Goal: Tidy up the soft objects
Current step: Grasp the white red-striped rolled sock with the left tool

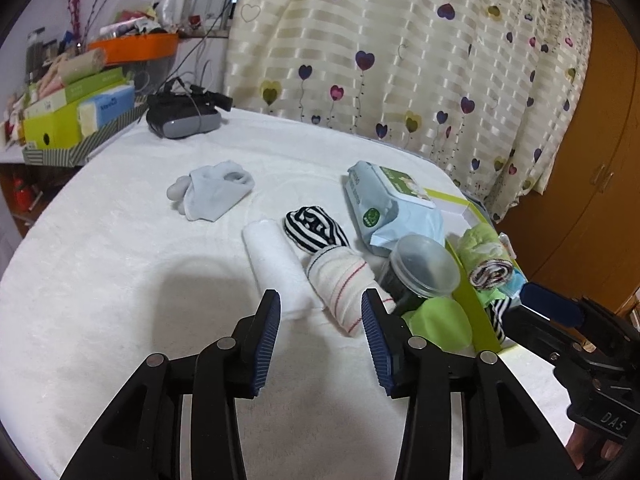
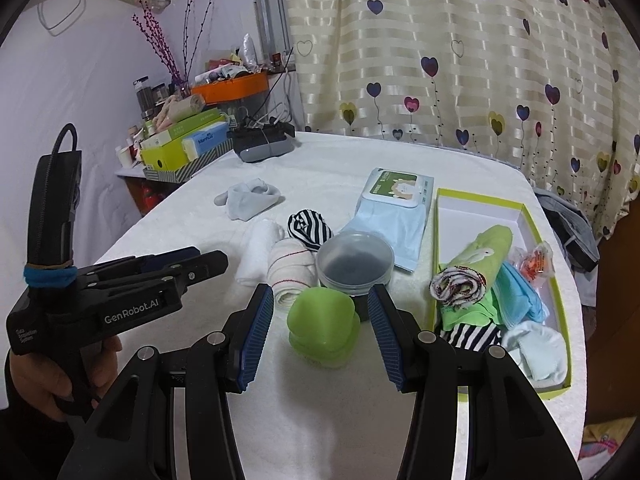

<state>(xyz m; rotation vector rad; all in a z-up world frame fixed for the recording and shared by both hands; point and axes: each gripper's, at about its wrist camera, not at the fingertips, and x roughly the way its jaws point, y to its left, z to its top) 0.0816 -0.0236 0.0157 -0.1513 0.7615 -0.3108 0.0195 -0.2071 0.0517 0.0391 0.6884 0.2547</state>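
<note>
My left gripper [image 1: 320, 304] is open and empty just above the near end of a rolled white towel [image 1: 276, 268] and a red-striped cloth roll [image 1: 340, 284]. A black-and-white striped roll [image 1: 314, 228] lies behind them, and pale blue socks [image 1: 216, 190] lie farther left. My right gripper [image 2: 320, 304] is open around a green soft piece [image 2: 324, 328], not touching it. The green-rimmed box [image 2: 558, 280] at the right holds several folded cloths and socks [image 2: 536, 348]. The left gripper also shows in the right wrist view [image 2: 192, 260].
A clear tub with dark contents [image 2: 354, 262] stands behind the green piece. A wet-wipes pack [image 2: 394, 208] lies beyond it. A black and grey headset [image 1: 184, 116] sits at the far edge. Cluttered boxes [image 1: 68, 116] stand at the far left. A heart-print curtain [image 1: 400, 48] hangs behind.
</note>
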